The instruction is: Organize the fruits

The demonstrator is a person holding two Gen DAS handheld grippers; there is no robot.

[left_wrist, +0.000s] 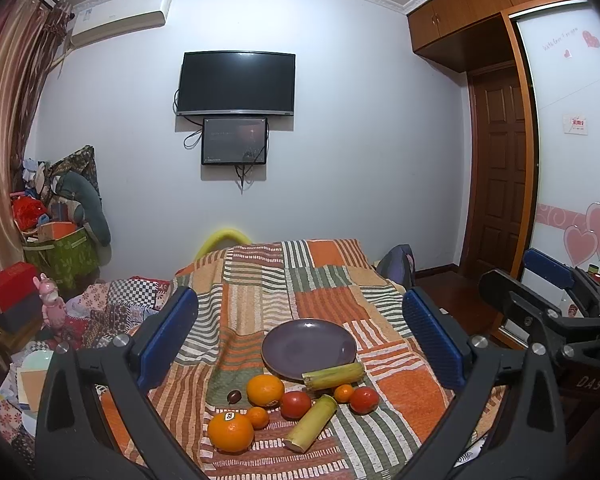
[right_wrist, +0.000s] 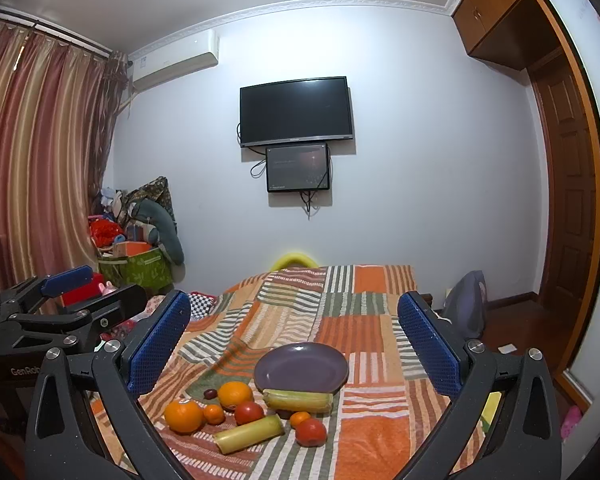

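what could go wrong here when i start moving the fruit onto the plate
1. The purple plate sits on a rumpled blanket, so it may tip under load.
2. One sugarcane piece already leans on the plate's near rim and could block or roll.
3. The fruits are tightly clustered; grabbing the tomato may knock the large orange rolling.

I am looking into a home bedroom: a bed under a patchwork striped orange and green blanket [left_wrist: 324, 280], a black flat television [left_wrist: 237, 83] on the white wall, striped pink curtains [right_wrist: 32, 152], a wooden wardrobe with sliding doors [left_wrist: 556, 128], a white air conditioner [right_wrist: 176, 66]
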